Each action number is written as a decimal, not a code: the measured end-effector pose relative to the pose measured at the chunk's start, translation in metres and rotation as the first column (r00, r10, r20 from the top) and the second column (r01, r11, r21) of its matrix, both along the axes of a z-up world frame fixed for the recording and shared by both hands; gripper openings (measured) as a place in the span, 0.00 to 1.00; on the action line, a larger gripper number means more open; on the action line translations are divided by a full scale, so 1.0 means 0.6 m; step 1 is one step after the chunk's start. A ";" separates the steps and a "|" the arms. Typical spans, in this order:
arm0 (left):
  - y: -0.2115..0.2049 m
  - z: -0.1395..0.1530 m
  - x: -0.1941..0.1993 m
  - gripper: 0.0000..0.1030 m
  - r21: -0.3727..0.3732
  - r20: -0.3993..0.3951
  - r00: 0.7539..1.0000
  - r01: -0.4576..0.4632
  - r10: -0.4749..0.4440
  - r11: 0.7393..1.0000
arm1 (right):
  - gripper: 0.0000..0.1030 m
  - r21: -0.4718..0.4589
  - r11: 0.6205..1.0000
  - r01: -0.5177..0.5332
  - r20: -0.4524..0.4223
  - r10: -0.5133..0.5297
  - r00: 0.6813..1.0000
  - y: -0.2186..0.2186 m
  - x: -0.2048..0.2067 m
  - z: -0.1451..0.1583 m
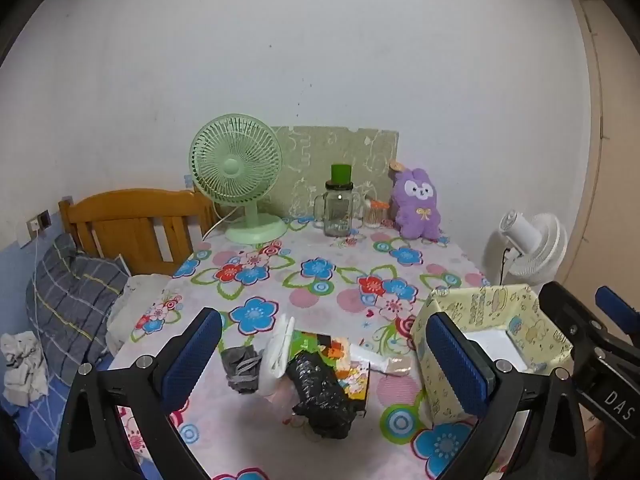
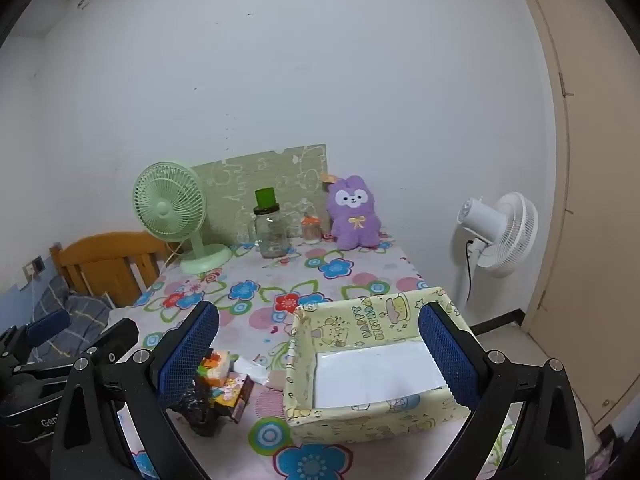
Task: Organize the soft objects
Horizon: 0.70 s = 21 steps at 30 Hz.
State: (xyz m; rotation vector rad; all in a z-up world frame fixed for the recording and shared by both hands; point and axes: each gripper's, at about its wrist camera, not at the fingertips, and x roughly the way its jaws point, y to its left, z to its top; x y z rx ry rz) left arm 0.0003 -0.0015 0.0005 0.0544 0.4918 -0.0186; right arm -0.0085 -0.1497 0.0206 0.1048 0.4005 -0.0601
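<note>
A small heap lies at the near edge of the flowered table (image 1: 320, 292): a crumpled black plastic bag (image 1: 322, 394), a grey rolled cloth (image 1: 241, 368), a white soft item (image 1: 277, 354), a colourful packet (image 1: 352, 376) and a white tissue pack (image 1: 384, 362). My left gripper (image 1: 324, 360) is open and empty, hovering over the heap. A yellow cartoon-print box (image 2: 372, 368) stands open to the right, its white bottom bare. My right gripper (image 2: 318, 354) is open and empty above the box. The black bag also shows in the right wrist view (image 2: 200, 408).
At the table's back stand a green desk fan (image 1: 240, 180), a glass jar with green lid (image 1: 338, 204), a small bottle (image 1: 374, 214) and a purple plush rabbit (image 1: 416, 204). A white floor fan (image 2: 500, 232) stands right. A wooden headboard (image 1: 136, 224) and bedding lie left.
</note>
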 end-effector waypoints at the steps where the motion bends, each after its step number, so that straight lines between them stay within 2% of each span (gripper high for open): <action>1: -0.004 0.000 0.002 1.00 0.001 -0.002 1.000 -0.004 0.004 1.000 | 0.98 -0.002 1.000 -0.005 0.000 0.005 1.000 0.001 0.000 0.001; 5: -0.010 0.004 0.016 1.00 -0.028 -0.025 1.000 0.003 -0.004 1.000 | 0.98 -0.008 1.000 0.004 -0.010 -0.004 1.000 0.001 0.001 0.003; 7: 0.008 0.006 0.009 1.00 -0.078 0.001 1.000 0.003 -0.003 0.997 | 0.98 -0.013 1.000 -0.001 -0.008 0.000 1.000 0.003 -0.001 0.002; 8: 0.005 0.006 0.002 1.00 -0.080 0.019 1.000 -0.001 0.003 0.997 | 0.98 -0.014 1.000 0.006 -0.010 -0.006 1.000 0.005 0.001 -0.003; 13: 0.014 -0.006 0.002 1.00 -0.054 -0.002 1.000 -0.003 0.003 0.999 | 0.98 -0.011 1.000 0.005 -0.022 -0.006 1.000 0.006 0.003 -0.006; 21: 0.019 -0.012 0.003 1.00 -0.063 -0.003 1.000 -0.003 0.003 0.998 | 0.98 -0.017 1.000 0.005 -0.029 -0.005 1.000 0.010 0.002 -0.009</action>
